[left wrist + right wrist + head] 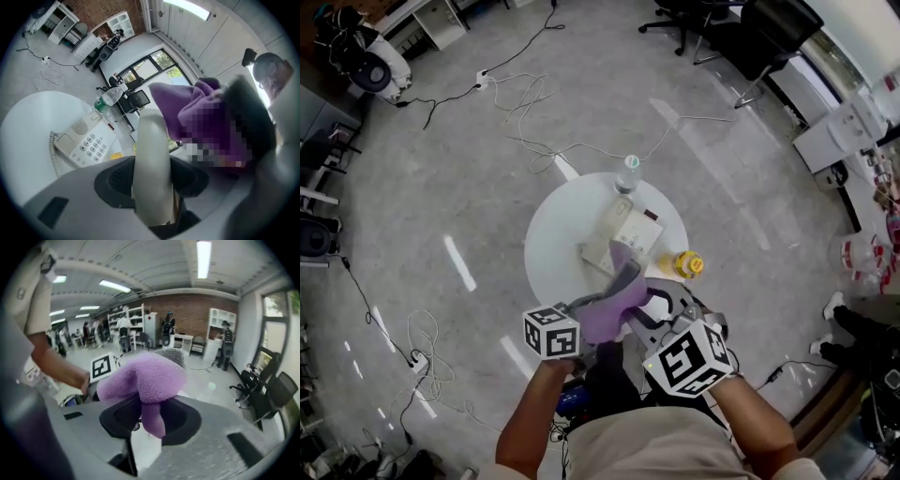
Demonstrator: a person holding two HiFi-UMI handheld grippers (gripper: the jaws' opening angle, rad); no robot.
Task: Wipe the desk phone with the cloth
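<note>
The beige desk phone base (pixel 628 234) with its keypad (pixel 89 138) rests on the round white table (pixel 553 244). Its handset (pixel 151 159) is lifted off the base. My left gripper (pixel 592 307) is shut on it, so it stands up between the jaws. My right gripper (pixel 652 305) is shut on a purple cloth (pixel 145 378). The cloth (pixel 609 314) is draped over the far end of the handset (pixel 623 278) and hides that end. Both grippers hang over the table's near edge, close together. The left gripper's marker cube (pixel 103 367) shows behind the cloth.
A clear water bottle (pixel 627 174) stands at the table's far edge, behind the phone. A small yellow object (pixel 689 264) lies at the table's right edge. Cables (pixel 525 103) trail over the grey floor beyond. Office chairs (pixel 750 37) stand at the back right.
</note>
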